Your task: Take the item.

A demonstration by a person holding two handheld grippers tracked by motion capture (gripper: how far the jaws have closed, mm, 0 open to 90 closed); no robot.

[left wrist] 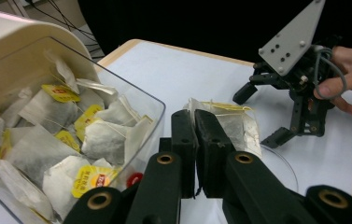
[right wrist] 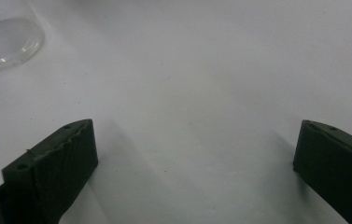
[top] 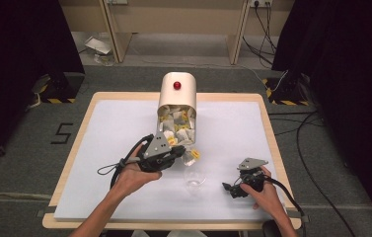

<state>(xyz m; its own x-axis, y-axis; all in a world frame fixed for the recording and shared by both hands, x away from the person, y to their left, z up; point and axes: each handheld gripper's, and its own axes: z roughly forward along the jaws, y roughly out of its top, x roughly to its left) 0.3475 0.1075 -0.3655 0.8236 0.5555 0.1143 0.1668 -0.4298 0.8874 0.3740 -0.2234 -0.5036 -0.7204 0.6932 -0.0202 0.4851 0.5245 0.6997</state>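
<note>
The left gripper (left wrist: 194, 126), jaws pinched on a teabag (left wrist: 232, 123), carries it from the box (top: 177, 106) at twelve o'clock, probably toward the glass (top: 194, 178), while the right gripper (top: 233, 189) waits wide open and empty.

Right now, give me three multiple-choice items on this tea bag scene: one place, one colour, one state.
1. Where is the glass?
A. between the two tools
B. inside the box
C. on the floor

2. What colour is the knob on the box?
A. blue
B. red
C. green

3. How is the left tool?
A. wide open
B. shut on a tea bag
C. lying on the table unheld

Key: 1 A, it stands on the white mat between them. 2 B, a red dot shows on top. 3 B, the tea bag sits pinched at its tip.
</note>
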